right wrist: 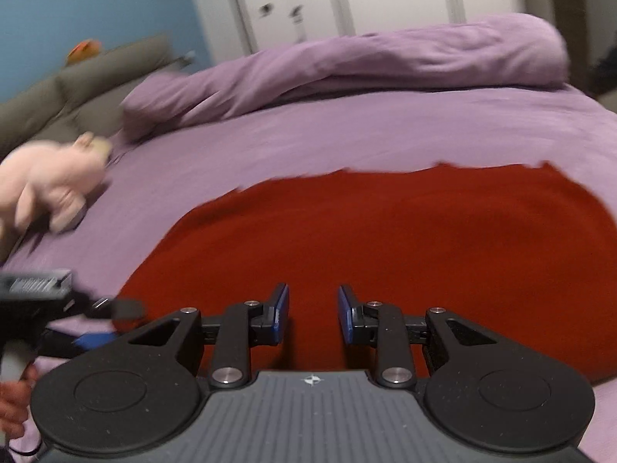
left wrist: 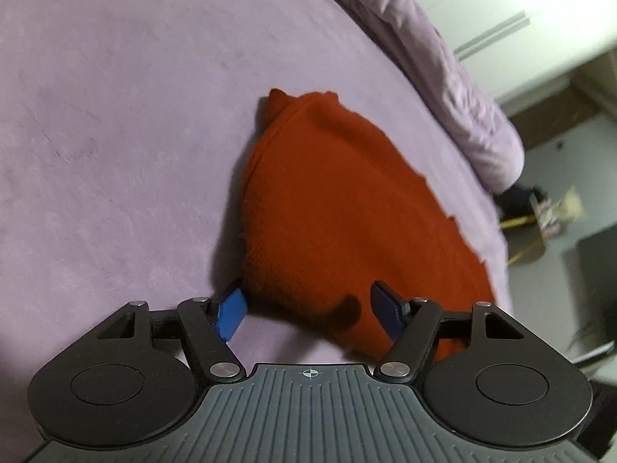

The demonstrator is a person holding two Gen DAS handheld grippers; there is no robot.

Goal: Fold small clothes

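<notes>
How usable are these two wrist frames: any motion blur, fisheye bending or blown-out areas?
Left wrist view: the red garment is fairly sharp, its right edge smeared; the white wardrobe at top right is overexposed; the lilac bedsheet bows with the lens. Right wrist view: heavy motion blur on the pink plush toy and rolled duvet; the right gripper stays crisp.

One red garment (right wrist: 385,254); one plush pig (right wrist: 54,189)
</notes>
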